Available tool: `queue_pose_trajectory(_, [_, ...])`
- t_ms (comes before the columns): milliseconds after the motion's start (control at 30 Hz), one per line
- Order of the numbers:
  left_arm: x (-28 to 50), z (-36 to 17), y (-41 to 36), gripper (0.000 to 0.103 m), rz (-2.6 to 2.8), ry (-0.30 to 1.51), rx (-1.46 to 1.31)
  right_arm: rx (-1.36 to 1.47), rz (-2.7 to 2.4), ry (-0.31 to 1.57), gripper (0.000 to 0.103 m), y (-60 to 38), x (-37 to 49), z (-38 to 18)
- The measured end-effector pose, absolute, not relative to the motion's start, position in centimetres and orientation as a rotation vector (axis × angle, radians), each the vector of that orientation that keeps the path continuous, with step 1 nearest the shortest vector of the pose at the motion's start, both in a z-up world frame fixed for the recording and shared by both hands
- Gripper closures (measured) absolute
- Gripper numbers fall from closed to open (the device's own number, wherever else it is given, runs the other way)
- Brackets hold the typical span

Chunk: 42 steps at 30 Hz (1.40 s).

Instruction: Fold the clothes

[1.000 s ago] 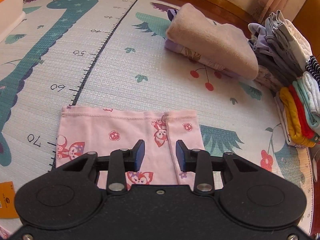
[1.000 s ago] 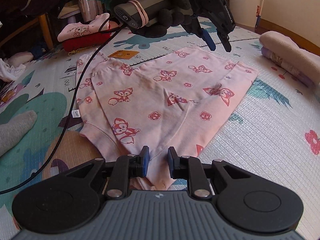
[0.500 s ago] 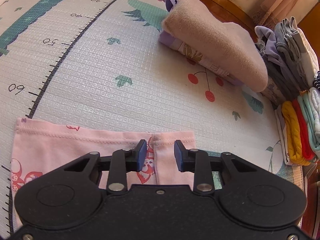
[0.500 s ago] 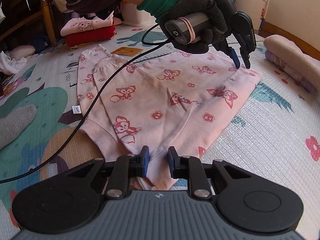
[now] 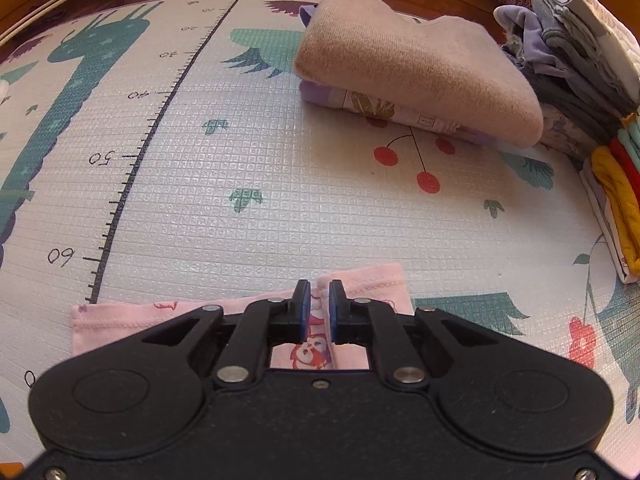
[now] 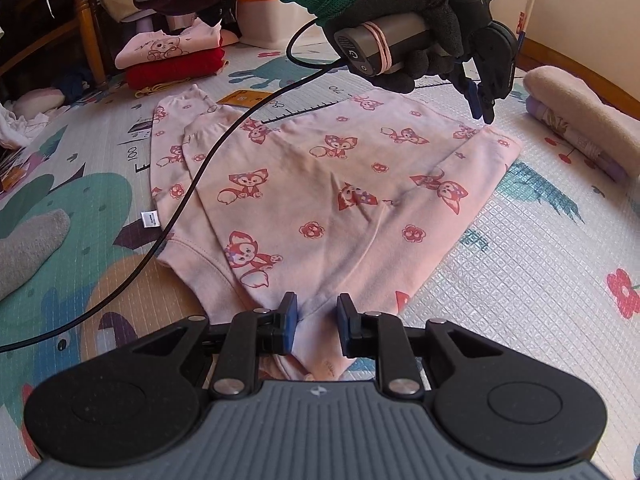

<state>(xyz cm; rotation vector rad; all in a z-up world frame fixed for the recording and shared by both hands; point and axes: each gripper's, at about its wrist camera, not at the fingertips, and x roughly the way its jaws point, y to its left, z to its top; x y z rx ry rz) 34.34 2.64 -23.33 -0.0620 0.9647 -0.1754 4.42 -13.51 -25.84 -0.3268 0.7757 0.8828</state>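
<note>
Pink fox-print pyjama trousers lie flat on the play mat, folded lengthwise, with the cuffs at the far left and the waistband at the far right. My left gripper, held by a gloved hand, is down at the waistband corner. Its blue pads are nearly together with a ridge of pink cloth pinched between them; the right wrist view shows this gripper tip-down on that edge. My right gripper stands open over the near crotch edge, cloth lying between its fingers.
A folded beige towel on a purple garment lies just beyond the waistband. A stack of folded clothes lines the right edge. Red and pink folded clothes sit far left. A black cable crosses the trousers; a grey-socked foot rests at left.
My left gripper moved forward and down to the waistband corner, and its fingers closed from wide apart onto the cloth. The right gripper stayed in place, open.
</note>
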Motion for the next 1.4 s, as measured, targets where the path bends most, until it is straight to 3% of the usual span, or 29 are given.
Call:
queue_pose_trajectory(167, [32.7,-22.8,1.4,0.095,-0.266,0.943,-0.032,-0.279,0.889,0.806,0.076,-13.5,5.1,-26.1])
queue_pose_trajectory(300, [33.6,-25.4,0.0,0.095,-0.250,1.026,0.037,-0.241,0.893,0.830,0.071,-13.5,5.7,-26.4])
queue_pose_trajectory(333, [34.0,-25.5,0.2,0.090,-0.234,1.047,0.025,-0.222,0.895,0.819,0.071,-13.7,5.6,-26.4])
queue_pose_trajectory(433, [34.8,-23.4,0.5,0.089,-0.213,1.066,0.062,-0.206,0.893,0.819,0.070,-14.0,5.4,-26.0])
queue_pose_trajectory(567, [33.0,-18.9,1.0,0.072,-0.358,1.056,0.396,-0.187,0.892,0.791,0.070,-15.1,4.9,-25.1])
queue_pose_trajectory(633, [30.2,-17.6,2.3,0.070,-0.439,1.089,0.605,-0.205,0.895,0.777,0.070,-15.8,4.5,-24.6])
queue_pose_trajectory(667, [28.6,-17.1,3.4,0.061,-0.467,1.105,0.689,-0.223,0.896,0.774,0.070,-16.0,4.2,-24.5])
queue_pose_trajectory(733, [25.0,-16.1,6.0,0.056,-0.508,1.134,0.794,-0.262,0.896,0.770,0.067,-16.3,3.5,-24.3])
queue_pose_trajectory(833, [20.4,-15.6,10.1,0.056,-0.498,1.144,0.766,-0.328,0.905,0.749,0.065,-16.2,2.4,-24.0])
queue_pose_trajectory(1100, [12.7,-18.1,15.0,0.056,-0.329,1.101,0.364,-0.415,0.931,0.708,0.065,-14.4,1.1,-24.2])
queue_pose_trajectory(1200, [11.2,-19.2,14.6,0.056,-0.375,1.103,0.366,-0.474,0.942,0.776,0.057,-13.6,1.2,-25.5])
queue_pose_trajectory(1400, [8.7,-20.1,15.0,0.056,-0.500,1.029,0.488,-0.447,0.949,0.783,0.060,-14.1,1.4,-24.7])
